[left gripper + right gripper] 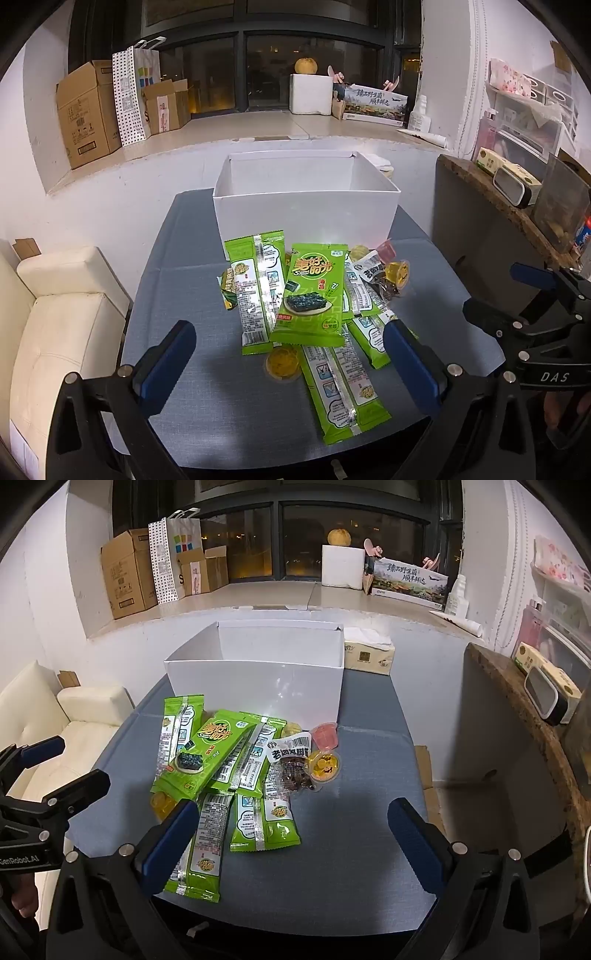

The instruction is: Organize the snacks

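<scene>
Fingers of both grippers — left gripper (290, 354), right gripper (293, 834) — spread wide, empty.

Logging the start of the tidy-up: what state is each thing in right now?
White box: open, looks empty.
Seaweed packets: sealed, piled loose on the table.
Yellow jelly cup: sealed, beside the pile.
Pink jelly cup: sealed.
Left gripper: open, empty.
Right gripper: open, empty.

Snacks heaped before an open white box (306, 210)

Green seaweed packets (314, 295) overlap flat on the grey table; jelly cups (324, 766) and a dark meat pouch (291, 764) lie beside them.
</scene>
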`<state>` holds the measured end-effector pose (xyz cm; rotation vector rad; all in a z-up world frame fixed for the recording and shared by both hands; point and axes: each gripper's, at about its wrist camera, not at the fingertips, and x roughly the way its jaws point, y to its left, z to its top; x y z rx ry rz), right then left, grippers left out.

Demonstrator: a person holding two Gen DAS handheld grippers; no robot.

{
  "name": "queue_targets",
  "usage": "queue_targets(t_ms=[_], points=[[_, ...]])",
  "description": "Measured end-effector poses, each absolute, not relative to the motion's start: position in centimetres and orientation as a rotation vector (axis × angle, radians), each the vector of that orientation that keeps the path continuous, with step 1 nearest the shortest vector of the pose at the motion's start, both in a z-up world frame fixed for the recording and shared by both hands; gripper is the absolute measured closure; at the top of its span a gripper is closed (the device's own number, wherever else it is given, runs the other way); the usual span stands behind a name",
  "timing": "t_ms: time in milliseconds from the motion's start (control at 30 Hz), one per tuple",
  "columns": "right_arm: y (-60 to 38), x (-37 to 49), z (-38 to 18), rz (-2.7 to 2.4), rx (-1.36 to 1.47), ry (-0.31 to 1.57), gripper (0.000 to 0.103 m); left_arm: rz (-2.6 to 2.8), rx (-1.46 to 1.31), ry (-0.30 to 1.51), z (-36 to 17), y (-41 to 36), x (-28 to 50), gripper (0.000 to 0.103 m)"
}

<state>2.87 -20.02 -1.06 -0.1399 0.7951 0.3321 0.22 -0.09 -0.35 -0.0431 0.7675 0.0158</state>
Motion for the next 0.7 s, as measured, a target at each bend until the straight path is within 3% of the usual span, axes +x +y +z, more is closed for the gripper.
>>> queue_targets(t_ms=[700], points=[[-19.76, 2.48, -0.73, 0.332, -0.146, 0.787, 0.0, 0.026, -0.045, 0.774, -0.28, 0.32, 0.09, 0.0]])
